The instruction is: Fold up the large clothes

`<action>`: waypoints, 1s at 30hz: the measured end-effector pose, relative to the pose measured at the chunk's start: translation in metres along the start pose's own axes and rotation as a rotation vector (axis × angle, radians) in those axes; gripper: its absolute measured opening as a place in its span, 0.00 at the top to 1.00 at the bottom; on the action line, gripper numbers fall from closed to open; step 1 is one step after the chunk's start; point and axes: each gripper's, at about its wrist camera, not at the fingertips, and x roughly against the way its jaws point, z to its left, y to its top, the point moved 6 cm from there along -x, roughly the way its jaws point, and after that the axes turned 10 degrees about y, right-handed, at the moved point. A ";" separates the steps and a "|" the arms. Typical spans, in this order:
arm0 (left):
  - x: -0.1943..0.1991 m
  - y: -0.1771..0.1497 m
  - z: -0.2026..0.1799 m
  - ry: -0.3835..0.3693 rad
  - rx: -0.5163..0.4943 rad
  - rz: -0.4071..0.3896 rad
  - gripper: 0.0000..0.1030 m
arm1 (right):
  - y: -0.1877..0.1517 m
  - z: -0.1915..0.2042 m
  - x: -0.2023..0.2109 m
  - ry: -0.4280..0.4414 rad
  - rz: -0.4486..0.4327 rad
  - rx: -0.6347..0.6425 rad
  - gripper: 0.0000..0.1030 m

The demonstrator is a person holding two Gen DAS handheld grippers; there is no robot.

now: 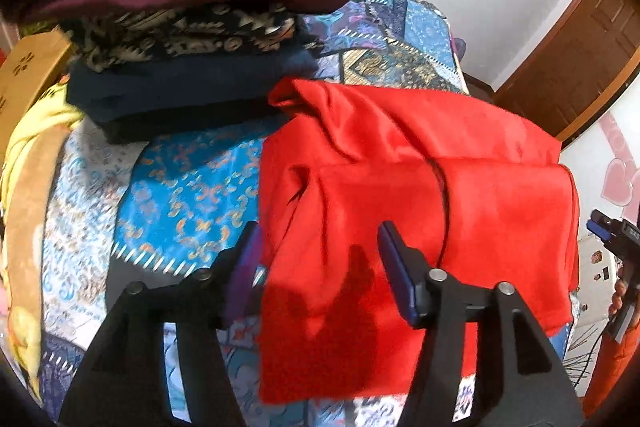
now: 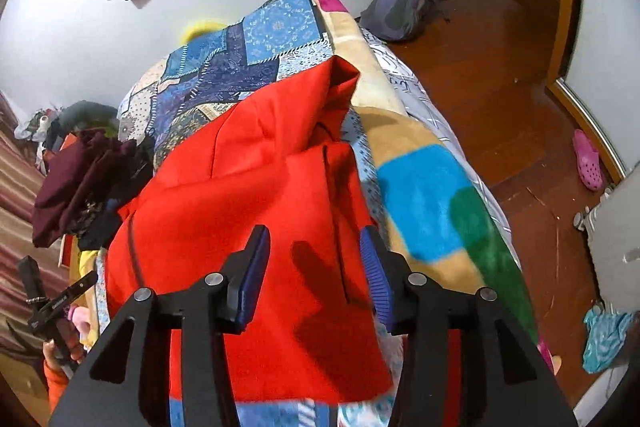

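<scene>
A large red garment (image 1: pixel 400 195) lies partly folded on a blue patterned bedspread (image 1: pixel 188 199). It also shows in the right wrist view (image 2: pixel 248 187), with a folded panel on its right side. My left gripper (image 1: pixel 320 239) is open and hovers just above the garment's near left part, holding nothing. My right gripper (image 2: pixel 316 247) is open above the garment's near end, also empty. The right gripper shows at the far right of the left wrist view (image 1: pixel 612 239), and the left gripper at the lower left of the right wrist view (image 2: pixel 60 303).
A stack of folded clothes (image 1: pixel 188 27), maroon on top, stands on the bed at the left; it also shows in the right wrist view (image 2: pixel 80 183). A colourful blanket (image 2: pixel 432 215) hangs off the bed edge. A backpack (image 2: pixel 400 3) and a pink shoe (image 2: pixel 588 159) lie on the wooden floor.
</scene>
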 end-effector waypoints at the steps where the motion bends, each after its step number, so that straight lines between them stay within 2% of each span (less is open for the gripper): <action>1: 0.000 -0.005 0.004 0.003 0.006 0.013 0.42 | -0.004 -0.001 0.004 -0.005 0.000 0.004 0.53; 8: -0.017 -0.051 0.027 -0.050 0.109 0.146 0.42 | -0.034 -0.008 -0.007 -0.014 0.060 -0.022 0.50; 12: -0.034 -0.076 0.031 -0.118 0.176 0.249 0.42 | -0.052 -0.011 -0.021 -0.004 0.118 -0.046 0.50; 14: -0.042 -0.085 0.030 -0.156 0.208 0.284 0.42 | -0.059 -0.012 -0.030 -0.026 0.137 -0.032 0.50; 16: -0.044 -0.089 0.029 -0.158 0.220 0.274 0.40 | -0.061 -0.013 -0.037 -0.075 0.142 -0.003 0.48; 22: -0.041 -0.087 0.016 -0.164 0.185 0.256 0.39 | -0.057 -0.005 -0.049 -0.092 0.109 0.037 0.41; 24: -0.039 -0.086 0.008 -0.164 0.168 0.248 0.39 | -0.057 -0.004 -0.050 -0.088 0.094 0.031 0.46; 25: -0.038 -0.085 0.005 -0.168 0.165 0.244 0.39 | -0.057 -0.002 -0.051 -0.068 0.093 0.030 0.56; 26: -0.037 -0.084 0.003 -0.172 0.164 0.241 0.40 | -0.058 0.001 -0.051 -0.026 0.099 0.019 0.73; 28: -0.031 -0.082 -0.002 -0.189 0.157 0.232 0.54 | -0.060 0.005 -0.051 0.028 0.104 -0.006 0.85; 29: -0.029 -0.081 -0.003 -0.193 0.151 0.227 0.59 | -0.059 0.008 -0.049 0.048 0.104 -0.010 0.87; 30: -0.025 -0.079 -0.005 -0.201 0.142 0.216 0.71 | -0.060 0.009 -0.047 0.058 0.096 -0.011 0.87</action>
